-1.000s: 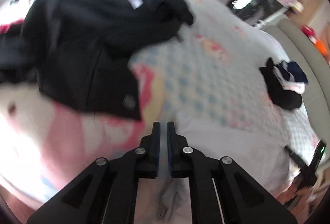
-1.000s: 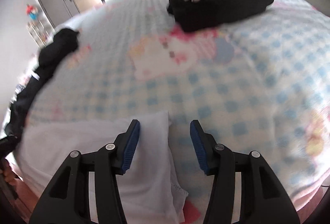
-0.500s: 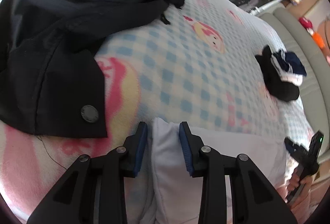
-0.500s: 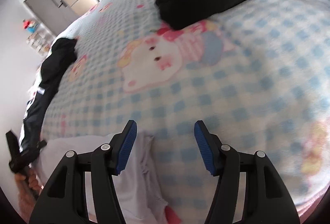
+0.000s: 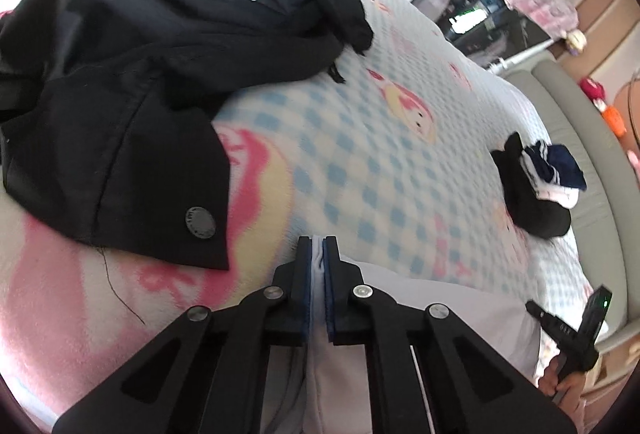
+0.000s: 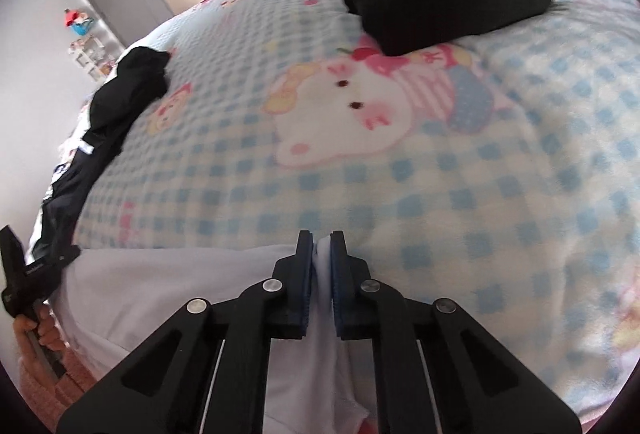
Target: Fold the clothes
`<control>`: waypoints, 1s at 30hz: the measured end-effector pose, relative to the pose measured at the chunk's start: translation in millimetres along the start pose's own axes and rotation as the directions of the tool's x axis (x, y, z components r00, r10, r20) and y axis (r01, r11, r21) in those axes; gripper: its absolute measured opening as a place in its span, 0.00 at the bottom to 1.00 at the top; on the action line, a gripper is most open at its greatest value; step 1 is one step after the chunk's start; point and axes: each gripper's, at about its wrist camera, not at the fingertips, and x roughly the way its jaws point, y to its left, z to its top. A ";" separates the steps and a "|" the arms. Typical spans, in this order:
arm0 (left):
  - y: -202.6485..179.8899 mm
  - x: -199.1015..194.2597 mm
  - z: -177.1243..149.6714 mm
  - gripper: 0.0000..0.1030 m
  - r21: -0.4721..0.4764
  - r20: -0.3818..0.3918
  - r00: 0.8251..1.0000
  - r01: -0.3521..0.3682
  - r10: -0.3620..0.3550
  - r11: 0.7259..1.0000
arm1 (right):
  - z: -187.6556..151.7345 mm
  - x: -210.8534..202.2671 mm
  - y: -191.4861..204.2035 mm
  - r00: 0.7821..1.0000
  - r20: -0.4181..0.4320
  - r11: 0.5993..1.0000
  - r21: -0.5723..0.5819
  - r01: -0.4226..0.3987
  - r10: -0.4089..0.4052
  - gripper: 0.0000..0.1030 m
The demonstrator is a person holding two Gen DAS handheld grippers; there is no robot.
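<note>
Two grippers pinch the far corners of a white garment on a checked bed blanket.

Left wrist view: the left gripper (image 5: pixel 318 246) has just closed its fingers on the white garment (image 5: pixel 432 310), beside one black jacket (image 5: pixel 132 74); one folded stack (image 5: pixel 540 186) sits well apart. Right wrist view: the right gripper (image 6: pixel 320 242), likewise just closed, clamps the garment's (image 6: pixel 168 286) other corner on the blanket (image 6: pixel 440 174). Lifting both corners evenly, cloth taut, should keep the fold square.

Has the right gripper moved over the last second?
Yes. The right gripper has gone forward and right to the far corner of the white garment, judged against the checked blanket. Its jaws have just been closing and now pinch that corner.
</note>
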 end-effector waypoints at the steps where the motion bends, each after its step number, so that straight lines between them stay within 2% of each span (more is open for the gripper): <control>1: 2.5 0.4 0.7 0.06 -0.016 0.003 1.000 0.000 0.000 1.000 | -0.8 1.4 -4.7 1.000 0.000 1.000 0.013 0.021 -0.021 0.05; 3: 8.9 1.0 2.5 0.06 -0.055 0.004 1.000 0.010 -0.010 0.998 | -2.3 4.6 -22.0 0.994 -0.004 0.993 0.050 0.105 -0.105 0.02; 5: 9.1 -0.1 4.0 0.09 -0.066 -0.002 1.000 0.022 -0.022 0.998 | -2.1 5.8 -45.0 0.999 -0.039 0.991 0.128 0.032 -0.027 0.02; 8: -6.3 -23.4 4.0 0.13 0.016 0.081 0.997 -0.021 0.020 1.000 | -0.3 -12.2 -50.7 0.999 0.005 0.986 0.161 -0.050 0.050 0.04; 10: -17.1 -39.7 2.8 0.13 0.065 0.163 0.985 -0.067 0.056 0.996 | 4.4 -24.1 -35.0 0.999 0.034 0.996 0.090 -0.023 0.020 0.05; 11: -21.4 -42.8 3.0 0.14 0.082 0.178 0.982 -0.080 0.064 0.993 | 6.9 -29.2 -26.4 0.999 0.048 0.998 0.058 -0.015 0.012 0.07; 14: -31.2 -25.1 2.0 0.13 0.155 0.048 0.999 -0.001 -0.007 0.988 | 9.5 -28.3 4.7 0.998 0.035 0.998 -0.029 -0.049 0.050 0.19; 16: -30.8 -10.5 -4.1 0.13 0.183 0.008 0.999 -0.052 0.051 0.982 | 9.0 -23.9 25.5 0.997 0.012 0.994 -0.086 -0.071 0.072 0.21; 18: -29.5 3.8 -10.6 0.13 0.209 -0.022 0.992 -0.116 0.123 0.971 | 0.6 -8.6 37.3 0.998 -0.041 0.991 -0.123 -0.054 0.049 0.20; 20: -8.8 2.5 -5.7 0.07 0.102 -0.015 0.990 -0.136 0.138 0.985 | -7.2 6.8 35.6 0.998 -0.066 0.992 -0.125 0.005 -0.014 0.13; 21: -3.5 -2.9 -3.7 0.07 0.079 0.007 0.987 -0.161 0.161 0.984 | -9.5 7.7 29.8 0.998 -0.054 0.993 -0.114 0.033 -0.039 0.07; 22: -0.2 -9.3 -2.2 0.07 0.068 0.034 0.981 -0.191 0.189 0.979 | -11.2 7.4 23.4 0.997 -0.043 0.994 -0.097 0.058 -0.063 0.06; 25: -11.1 -27.8 -9.4 0.07 0.112 0.063 0.988 -0.148 0.141 0.983 | -10.7 -8.7 5.6 0.994 0.002 0.994 -0.013 0.106 -0.106 0.11; 26: -15.4 -33.9 -12.2 0.07 0.130 0.070 0.990 -0.130 0.121 0.983 | -11.2 -13.7 4.3 0.994 0.016 0.994 -0.004 0.106 -0.106 0.18; 27: -23.1 -36.8 -16.8 0.07 0.158 0.075 0.992 -0.116 0.105 0.981 | -12.8 -18.9 4.3 0.994 0.027 0.995 -0.001 0.105 -0.104 0.22; 30: -52.4 -44.9 -39.9 0.08 0.238 0.048 0.998 -0.043 0.033 0.970 | -27.1 -37.7 18.8 0.997 0.031 0.995 -0.055 0.078 -0.076 0.22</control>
